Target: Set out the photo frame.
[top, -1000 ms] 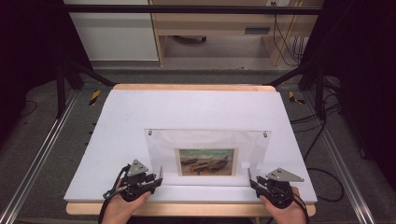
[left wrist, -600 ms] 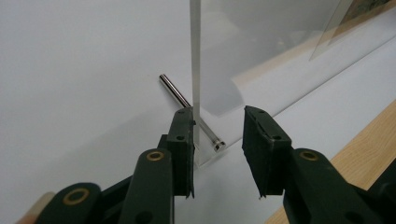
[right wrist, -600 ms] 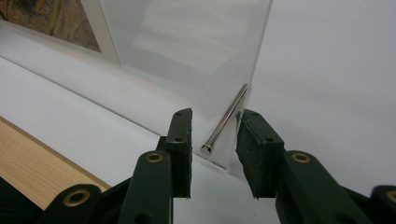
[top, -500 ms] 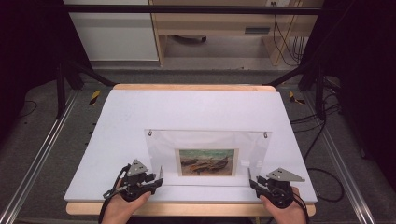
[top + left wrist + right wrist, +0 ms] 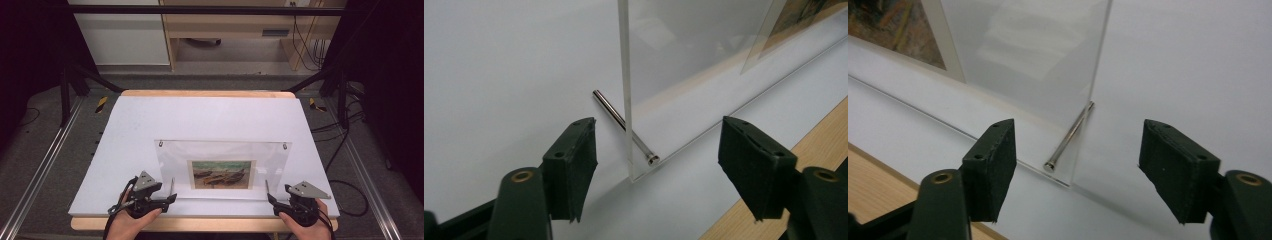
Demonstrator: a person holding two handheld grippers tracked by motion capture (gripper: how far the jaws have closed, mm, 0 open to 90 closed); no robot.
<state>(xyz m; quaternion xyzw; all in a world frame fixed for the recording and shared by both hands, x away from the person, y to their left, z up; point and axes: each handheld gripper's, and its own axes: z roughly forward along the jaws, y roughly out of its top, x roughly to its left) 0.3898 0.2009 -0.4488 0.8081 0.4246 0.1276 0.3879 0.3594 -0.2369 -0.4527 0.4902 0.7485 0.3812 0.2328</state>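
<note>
A: Where's the acrylic picture frame now?

B: Standing on the white table, close to the edge nearest the person, propped on its two steel pins. The left pin and right pin poke through its bottom corners.

A: And the grippers?

B: The left gripper sits at the frame's lower left corner, the right gripper at its lower right. Both have just been opening; the jaws stand wide, a corner between them, pads touching nothing.

A: How would it handle?

B: Probably stiff, light, slick and easily scratched, likely to tip. I'd pinch the clear panel's side edges just above each pin, both sides together
</note>
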